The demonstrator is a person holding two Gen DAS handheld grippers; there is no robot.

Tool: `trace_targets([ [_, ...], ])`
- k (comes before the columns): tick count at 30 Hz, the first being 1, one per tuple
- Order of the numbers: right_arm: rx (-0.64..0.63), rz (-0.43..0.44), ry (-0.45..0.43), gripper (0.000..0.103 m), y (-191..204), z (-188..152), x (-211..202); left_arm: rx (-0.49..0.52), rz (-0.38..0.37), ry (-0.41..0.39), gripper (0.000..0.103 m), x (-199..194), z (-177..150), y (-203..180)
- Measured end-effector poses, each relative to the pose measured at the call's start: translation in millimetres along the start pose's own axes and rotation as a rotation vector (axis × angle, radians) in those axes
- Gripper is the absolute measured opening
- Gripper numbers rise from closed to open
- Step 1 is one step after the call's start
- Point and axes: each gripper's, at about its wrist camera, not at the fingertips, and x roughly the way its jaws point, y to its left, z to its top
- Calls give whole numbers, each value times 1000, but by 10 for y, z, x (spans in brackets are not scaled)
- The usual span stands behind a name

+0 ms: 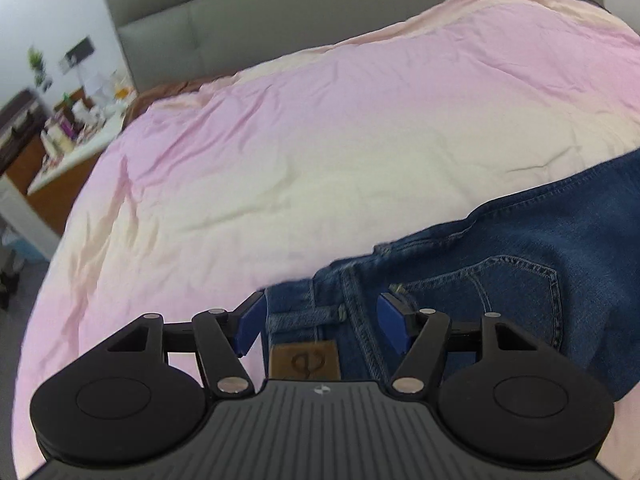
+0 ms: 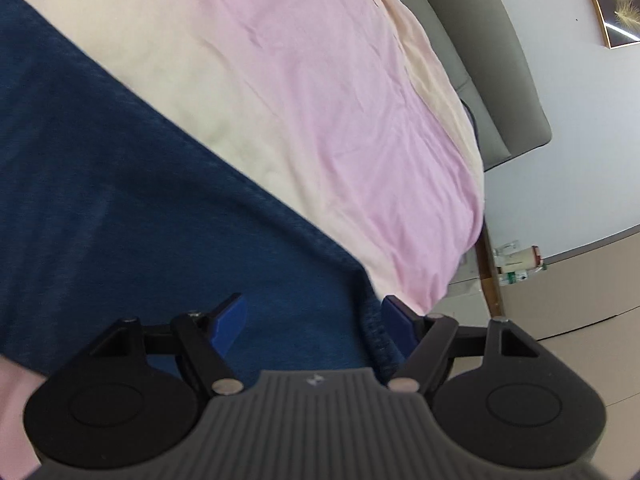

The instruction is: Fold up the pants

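Blue denim pants (image 1: 520,248) lie on a pink bed cover (image 1: 320,120), back side up, with a rear pocket and a brown leather waistband patch (image 1: 304,362) showing. My left gripper (image 1: 322,322) is open, its blue pads either side of the waistband by the belt loop. In the right wrist view a pant leg (image 2: 120,200) runs diagonally across the cover (image 2: 320,80). My right gripper (image 2: 314,322) is open, its pads either side of the leg's hem end.
A grey padded headboard (image 1: 240,20) stands behind the bed. A cluttered white table (image 1: 76,132) stands at the left. In the right wrist view, the bed's edge drops to the floor, with small bottles (image 2: 516,266) by a grey wall.
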Motion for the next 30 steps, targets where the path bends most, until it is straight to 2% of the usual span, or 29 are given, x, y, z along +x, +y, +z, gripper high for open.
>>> trace_targets([
  [6,22,163,-61,70,548,-95,-676,-299,-122,47,78,-43,-647,536],
  [8,44,213,-76,70,693,-101,-851,-419,-156,51,83,-21,-903,651],
  [10,58,261,-79,70,853,-99,-1014,-560,-172,50,85,25,-1150,772],
  [12,51,294,-84,70,984,-89,-1121,-657,-189,44,85,97,-1319,845],
  [16,-20,300,-100,70,1240,-79,-1258,-855,-293,26,88,309,-1536,960],
  [17,-34,297,-103,70,1288,-79,-1281,-888,-297,30,90,376,-1561,967],
  [18,-45,294,-104,70,1326,-82,-1304,-906,-302,33,89,432,-1580,966],
  [20,-56,289,-103,70,1366,-93,-1325,-949,-317,37,82,541,-1630,970],
  [21,-59,287,-100,70,1371,-100,-1327,-955,-314,39,78,567,-1631,967],
  [22,-60,287,-94,70,1388,-108,-1338,-948,-298,33,65,569,-1612,954],
  [23,-59,288,-89,70,1387,-111,-1333,-931,-267,12,45,530,-1573,923],
  [24,-56,288,-83,70,1390,-114,-1328,-905,-243,-10,35,469,-1519,887],
  [25,-55,287,-76,70,1399,-116,-1315,-864,-211,-38,14,361,-1430,839],
  [28,-59,296,-65,70,1407,-112,-1300,-700,-95,-150,14,-55,-1098,729],
  [30,-70,294,-73,70,1417,-115,-1302,-592,-51,-200,13,-284,-854,759],
])
